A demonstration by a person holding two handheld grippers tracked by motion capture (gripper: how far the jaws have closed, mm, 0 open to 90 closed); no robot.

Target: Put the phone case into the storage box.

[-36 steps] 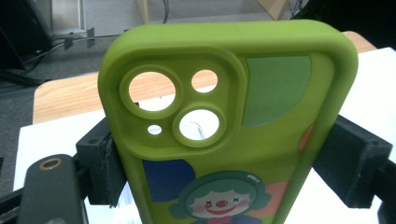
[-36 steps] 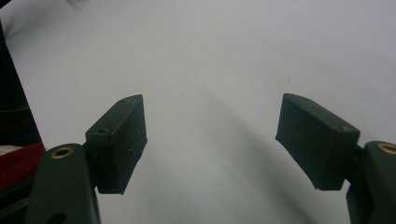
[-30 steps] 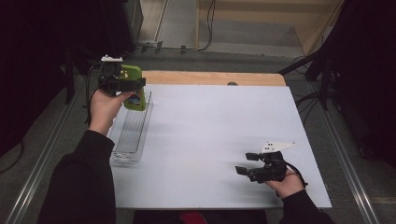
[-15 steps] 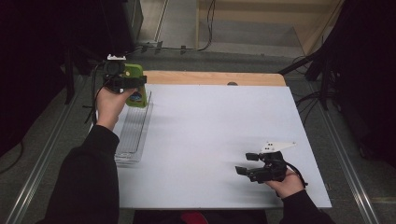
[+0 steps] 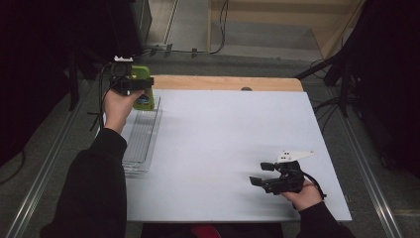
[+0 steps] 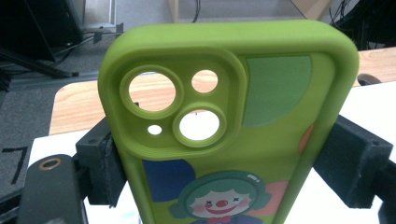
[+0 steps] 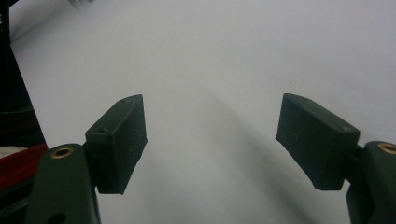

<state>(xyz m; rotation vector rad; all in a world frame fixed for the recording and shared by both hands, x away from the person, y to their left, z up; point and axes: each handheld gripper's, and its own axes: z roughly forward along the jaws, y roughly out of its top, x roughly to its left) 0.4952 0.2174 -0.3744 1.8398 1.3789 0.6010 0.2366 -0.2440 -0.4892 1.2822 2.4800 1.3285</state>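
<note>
The left claw (image 5: 132, 84) is closed on a green phone case (image 6: 229, 121) — its two pads press the long side edges, with the camera-cutout end standing up above the jaws. In the high view the case (image 5: 143, 99) hangs at the far left corner of the white counter (image 5: 228, 148), over the far end of a clear wire rack (image 5: 141, 141); whether it touches the rack cannot be told.

The case looks like soft silicone: light, matte and grippy, so slipping seems unlikely, and nothing about it seems fragile. Being an empty shell, though, it will probably flex — a hard squeeze across the sides could bow it inward or let it twist. The thick rim near the raised camera block seems the stiffest place to hold; the thin printed back with the clown figure is the floppier part.

The right claw (image 7: 210, 144) rests low at the near right of the counter, jaws wide apart and holding nothing.
</note>
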